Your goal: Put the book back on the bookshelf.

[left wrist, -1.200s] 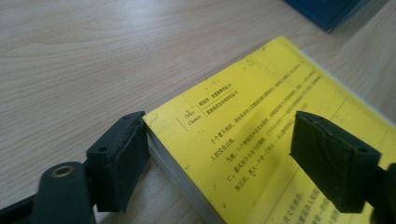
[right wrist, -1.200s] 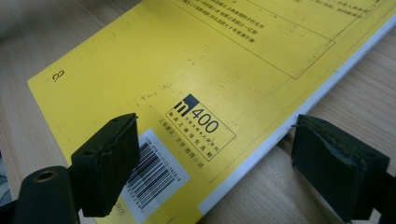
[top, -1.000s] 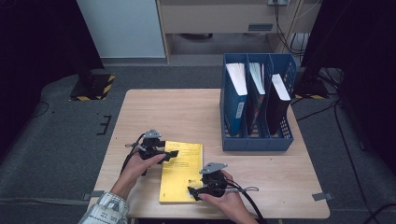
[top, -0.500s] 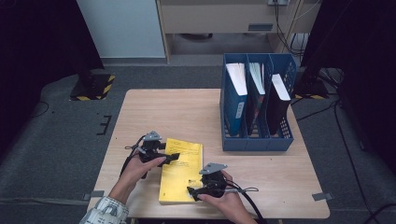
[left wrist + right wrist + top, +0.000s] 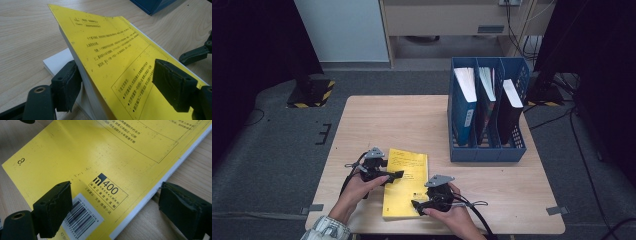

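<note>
Yellow book (image 5: 406,182) sits between both spread tools: left tool (image 5: 396,174), right tool (image 5: 416,204).

The yellow paperback book (image 5: 406,182) lies flat on the wooden table, at about six o'clock, cover side up with black print on it. Its long edges run roughly twelve to six. A white barcode label (image 5: 82,218) sits near one corner, beside a dark "400" mark (image 5: 106,187). In the left gripper view its yellow cover (image 5: 120,62) tilts up off the white pages (image 5: 58,61)
</note>
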Action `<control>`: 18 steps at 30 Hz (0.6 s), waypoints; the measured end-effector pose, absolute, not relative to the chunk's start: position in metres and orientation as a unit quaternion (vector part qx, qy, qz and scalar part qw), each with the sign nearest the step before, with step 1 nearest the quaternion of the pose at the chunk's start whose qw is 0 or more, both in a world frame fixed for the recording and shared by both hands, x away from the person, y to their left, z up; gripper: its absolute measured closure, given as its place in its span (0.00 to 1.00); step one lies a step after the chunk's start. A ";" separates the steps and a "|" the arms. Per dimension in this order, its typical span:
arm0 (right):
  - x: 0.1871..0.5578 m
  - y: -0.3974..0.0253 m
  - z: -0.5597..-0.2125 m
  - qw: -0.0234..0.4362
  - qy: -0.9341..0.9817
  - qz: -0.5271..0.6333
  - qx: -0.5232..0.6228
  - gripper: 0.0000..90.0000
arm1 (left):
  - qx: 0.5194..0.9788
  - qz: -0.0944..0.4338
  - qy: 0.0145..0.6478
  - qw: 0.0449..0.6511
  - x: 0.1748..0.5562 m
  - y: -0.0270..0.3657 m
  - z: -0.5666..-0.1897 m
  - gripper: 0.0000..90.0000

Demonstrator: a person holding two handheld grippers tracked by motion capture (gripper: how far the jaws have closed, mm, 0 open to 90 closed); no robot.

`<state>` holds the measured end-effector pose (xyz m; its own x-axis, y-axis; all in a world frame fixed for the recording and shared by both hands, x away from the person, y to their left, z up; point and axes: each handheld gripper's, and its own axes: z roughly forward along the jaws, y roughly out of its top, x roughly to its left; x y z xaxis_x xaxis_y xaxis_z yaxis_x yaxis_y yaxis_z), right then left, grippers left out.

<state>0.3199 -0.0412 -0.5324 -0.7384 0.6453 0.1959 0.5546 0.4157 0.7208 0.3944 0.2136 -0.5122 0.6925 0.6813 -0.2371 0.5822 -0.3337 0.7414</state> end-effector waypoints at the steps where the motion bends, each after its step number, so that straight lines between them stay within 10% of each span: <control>1: 0.320 -0.041 -0.532 0.056 0.839 0.405 0.358 0.12 | 0.815 0.058 0.389 0.426 0.395 0.213 -0.512 0.29; 12: 0.321 -0.039 -0.533 0.057 0.840 0.403 0.360 0.09 | 0.812 0.075 0.388 0.430 0.404 0.207 -0.513 0.59; 18: 0.324 -0.037 -0.534 0.060 0.838 0.405 0.360 0.06 | 0.814 0.061 0.392 0.426 0.404 0.205 -0.515 0.52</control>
